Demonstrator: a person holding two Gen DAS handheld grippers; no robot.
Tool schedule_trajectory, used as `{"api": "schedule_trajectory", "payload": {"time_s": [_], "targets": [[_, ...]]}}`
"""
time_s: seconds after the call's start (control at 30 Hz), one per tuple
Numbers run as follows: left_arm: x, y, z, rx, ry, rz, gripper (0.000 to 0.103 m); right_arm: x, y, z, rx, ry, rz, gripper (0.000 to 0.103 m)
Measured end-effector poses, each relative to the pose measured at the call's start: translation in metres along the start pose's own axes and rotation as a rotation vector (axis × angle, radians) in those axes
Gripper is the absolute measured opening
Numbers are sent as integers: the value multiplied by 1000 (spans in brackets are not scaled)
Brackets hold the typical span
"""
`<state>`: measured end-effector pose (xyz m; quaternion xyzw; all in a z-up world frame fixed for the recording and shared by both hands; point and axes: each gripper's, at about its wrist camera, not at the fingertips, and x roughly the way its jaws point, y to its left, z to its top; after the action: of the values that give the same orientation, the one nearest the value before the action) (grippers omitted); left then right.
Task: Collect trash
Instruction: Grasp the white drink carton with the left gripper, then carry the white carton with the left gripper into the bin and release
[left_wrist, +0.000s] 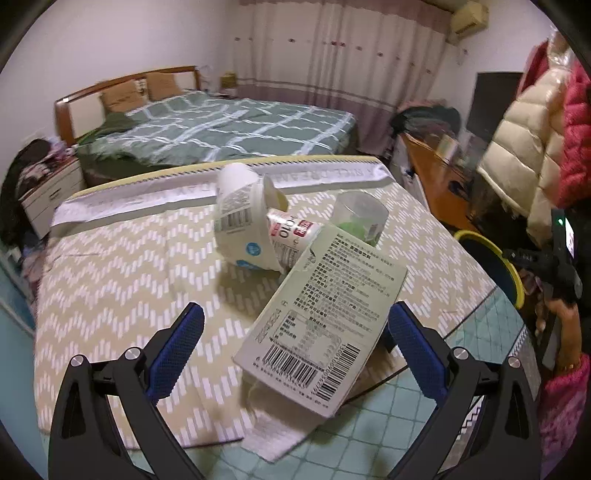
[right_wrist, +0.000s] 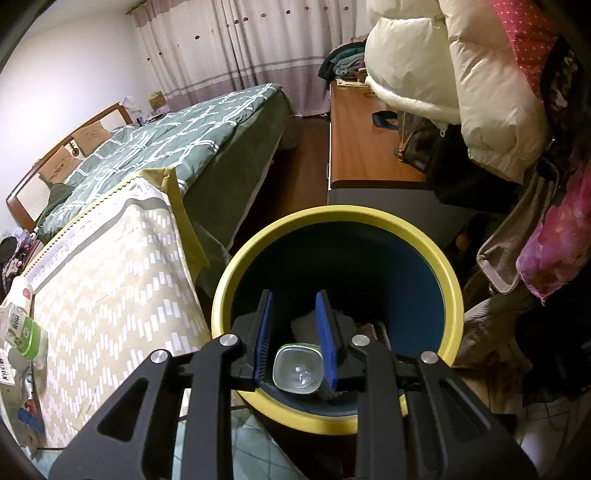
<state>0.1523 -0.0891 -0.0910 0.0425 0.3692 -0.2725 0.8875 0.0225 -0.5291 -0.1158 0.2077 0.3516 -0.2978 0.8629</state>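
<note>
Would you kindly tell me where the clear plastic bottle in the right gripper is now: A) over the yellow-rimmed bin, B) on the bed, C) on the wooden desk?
A: the right gripper grips the clear bottle above the yellow-rimmed bin's dark opening.

Tablecloth (left_wrist: 258, 181) border — "A NICE DREAM"

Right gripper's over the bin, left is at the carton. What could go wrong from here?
1. The clear bottle sits near the yellow bin rim; releasing may clip it.
2. The carton overhangs the table edge between the open left gripper; a nudge may tip it off.
</note>
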Motion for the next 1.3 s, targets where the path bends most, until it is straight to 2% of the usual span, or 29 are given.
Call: {"api": "schedule_trajectory", "payload": {"time_s": [0.23, 0.5, 0.67, 0.87, 1.03, 1.17, 1.3], "targets": [[26, 0, -1, 28, 78, -73, 98, 2, 1, -1, -3, 0, 5, 23], [17, -46, -16, 160, 122, -104, 98, 3, 4, -2, -2, -2, 13, 23], [17, -62, -15, 160, 152, 31, 98, 2, 4, -2, -2, -6, 20, 23], [27, -53, -3, 101, 195, 144, 98, 2, 5, -2, -4, -4, 40, 23], [38, -52, 7, 99, 232, 143, 94, 4, 7, -1, -4, 3, 56, 23], [49, -53, 13, 96, 275, 116, 82, 5, 9, -1, -6, 6, 66, 23], [59, -53, 11, 89, 313, 98, 76, 5, 11, -1, -13, 8, 72, 23]]}}
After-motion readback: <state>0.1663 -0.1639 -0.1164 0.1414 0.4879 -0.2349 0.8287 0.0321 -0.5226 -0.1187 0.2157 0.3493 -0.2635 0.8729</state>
